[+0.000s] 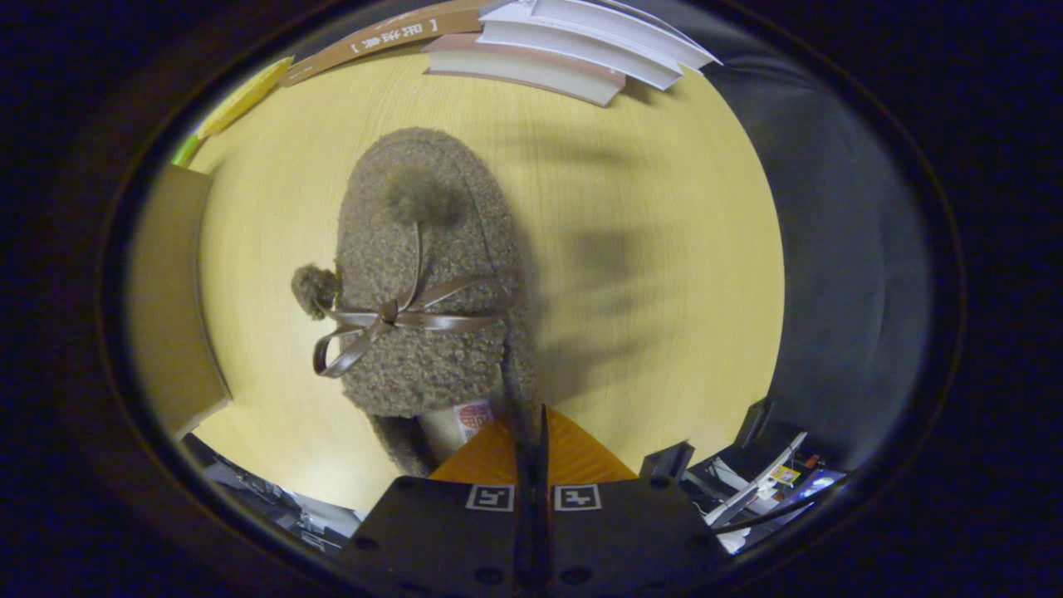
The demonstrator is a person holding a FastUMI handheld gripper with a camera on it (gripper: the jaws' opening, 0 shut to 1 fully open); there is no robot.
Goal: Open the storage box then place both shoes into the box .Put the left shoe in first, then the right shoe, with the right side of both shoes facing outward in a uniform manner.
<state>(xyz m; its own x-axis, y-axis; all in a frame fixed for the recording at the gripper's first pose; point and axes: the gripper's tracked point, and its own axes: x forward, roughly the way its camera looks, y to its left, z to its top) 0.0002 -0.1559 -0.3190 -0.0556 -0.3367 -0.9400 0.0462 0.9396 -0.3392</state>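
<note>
Hand-held gripper (531,440) pointing down over counter (664,249), fingers pressing together, pinching heel rim of fuzzy brown shoe (423,274). Shoe extending ahead of fingers above pale wood, ribbon bow (390,320) and pompoms lying across its top. Cardboard box (170,299) sitting beside shoe. Stacked books (573,50) resting beyond toe.

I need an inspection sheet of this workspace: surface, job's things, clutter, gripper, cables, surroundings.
Surface: yellow wooden table, bare beside the shoe.
Job's things: fluffy brown shoe with ribbon bow and pompoms, just ahead of the fingers; brown box wall beside it.
Clutter: stacked books beyond the shoe.
Gripper: gripper fingers pressed together on the shoe's heel rim.
Cables: nothing seen.
Surroundings: dark cloth wall.
</note>
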